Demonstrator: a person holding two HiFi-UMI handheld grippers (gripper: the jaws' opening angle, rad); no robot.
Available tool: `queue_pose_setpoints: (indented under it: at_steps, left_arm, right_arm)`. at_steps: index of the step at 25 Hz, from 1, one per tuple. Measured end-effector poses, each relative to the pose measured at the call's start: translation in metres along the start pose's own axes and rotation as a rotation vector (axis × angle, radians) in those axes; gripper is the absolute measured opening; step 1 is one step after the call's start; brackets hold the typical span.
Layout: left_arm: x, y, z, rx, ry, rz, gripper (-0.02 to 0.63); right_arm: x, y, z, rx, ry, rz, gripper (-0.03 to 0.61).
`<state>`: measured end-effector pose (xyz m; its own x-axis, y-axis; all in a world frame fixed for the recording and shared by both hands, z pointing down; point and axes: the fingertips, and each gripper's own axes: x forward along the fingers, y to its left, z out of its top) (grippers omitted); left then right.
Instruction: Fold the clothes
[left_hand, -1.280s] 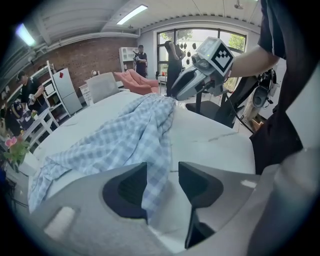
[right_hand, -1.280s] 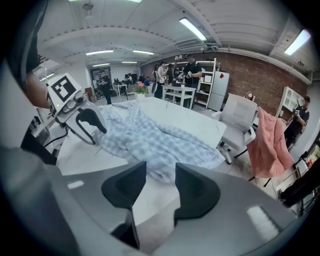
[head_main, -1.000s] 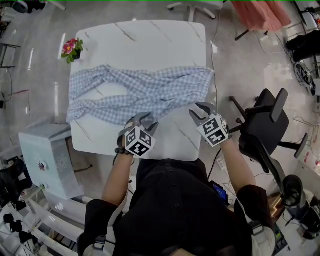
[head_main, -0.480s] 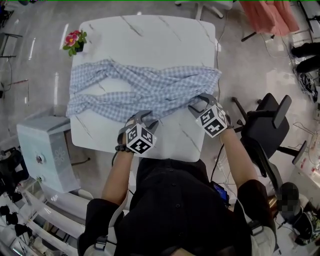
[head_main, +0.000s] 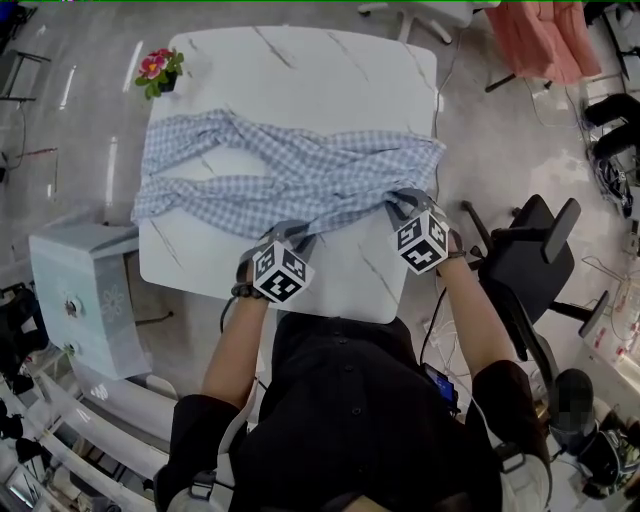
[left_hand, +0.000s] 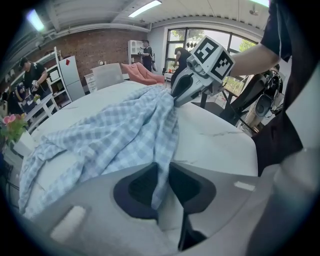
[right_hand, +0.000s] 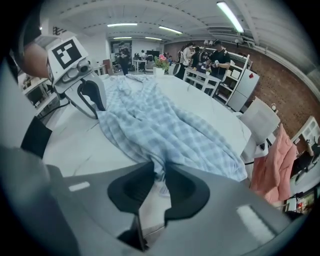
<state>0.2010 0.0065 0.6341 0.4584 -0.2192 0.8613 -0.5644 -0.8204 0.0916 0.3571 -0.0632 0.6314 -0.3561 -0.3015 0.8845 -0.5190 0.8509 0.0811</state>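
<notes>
Left gripper (head_main: 290, 233) and right gripper (head_main: 404, 200) have just clamped down on the near edge of the checked shirt (head_main: 290, 175) sprawled across the table (head_main: 300, 60), but both bites look thin, so an uneven lift could slip a corner free.

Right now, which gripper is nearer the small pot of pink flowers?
Left. Both jaws just closed on the blue checked shirt's near hem: left gripper diagonally across the white table from the pot, right gripper farther right.
</notes>
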Motion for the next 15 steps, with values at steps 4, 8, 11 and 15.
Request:
queue_pose_setpoints:
  at_steps: [4, 8, 11, 15]
  left_arm:
    - [-0.003, -0.003, -0.004, 0.015, 0.003, 0.018, 0.026]
    - [-0.014, -0.016, -0.008, 0.024, -0.013, -0.008, 0.025]
    - [-0.021, -0.026, -0.011, 0.051, -0.006, -0.032, 0.025]
    - [-0.03, -0.042, -0.016, 0.095, 0.004, -0.074, 0.025]
  right_arm:
    - [-0.008, 0.008, -0.008, -0.017, 0.014, -0.006, 0.067]
    - [-0.028, 0.03, -0.022, 0.023, 0.016, 0.011, 0.057]
    - [-0.041, 0.046, -0.032, 0.064, 0.02, 0.022, 0.055]
    - [-0.049, 0.067, -0.046, 0.107, 0.046, 0.024, 0.055]
